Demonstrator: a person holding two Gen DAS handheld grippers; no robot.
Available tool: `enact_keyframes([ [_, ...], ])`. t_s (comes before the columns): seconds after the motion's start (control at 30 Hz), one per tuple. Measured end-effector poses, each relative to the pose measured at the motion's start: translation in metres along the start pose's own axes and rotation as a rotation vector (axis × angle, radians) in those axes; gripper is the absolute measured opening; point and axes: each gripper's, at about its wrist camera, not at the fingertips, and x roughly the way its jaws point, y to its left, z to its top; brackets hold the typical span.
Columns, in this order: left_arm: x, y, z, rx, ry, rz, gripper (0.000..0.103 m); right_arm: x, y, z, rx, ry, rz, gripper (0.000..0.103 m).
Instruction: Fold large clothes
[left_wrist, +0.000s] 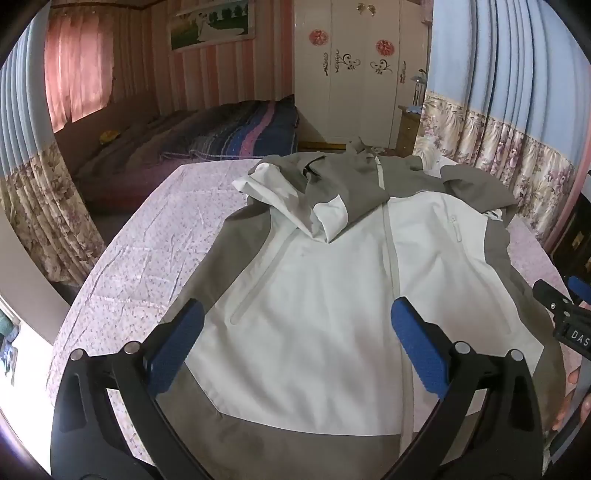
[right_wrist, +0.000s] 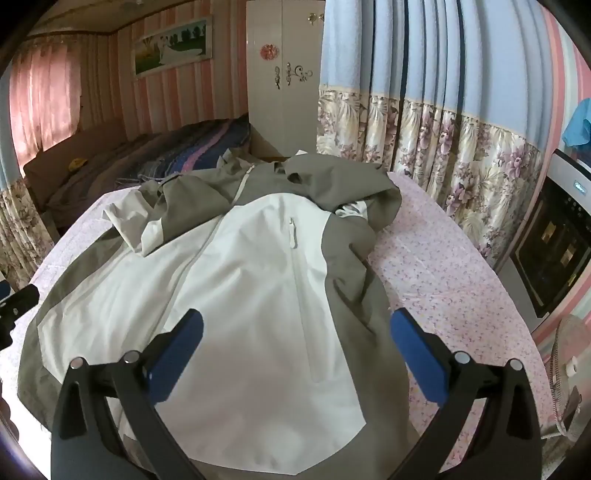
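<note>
Jacket (left_wrist: 332, 295) flat on table (left_wrist: 147, 251), long axis near-to-far, hem nearest. Left gripper (left_wrist: 295, 350) and right gripper (right_wrist: 295, 350) fingers spread, empty (both equally near hem).

I can read just one thing. White letters "DAS" stand on the black body of my right gripper (left_wrist: 569, 314), at the right edge of my left camera's view. The letters run off the edge there. I cannot read any other words or numbers.
</note>
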Motion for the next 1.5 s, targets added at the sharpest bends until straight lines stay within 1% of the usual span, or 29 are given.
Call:
enact_keyframes([
  [0.37,0.005,-0.0005,-0.0003,0.01,0.004,0.015,0.1,0.0092,-0.0023,-0.0015,-0.006,0.006,-0.007,0.101],
  [1.5,0.0094,0.0033,-0.0007,0.014,0.012,0.021,0.1,0.0079,0.0059,0.0045,-0.021,0.006,-0.006,0.101],
])
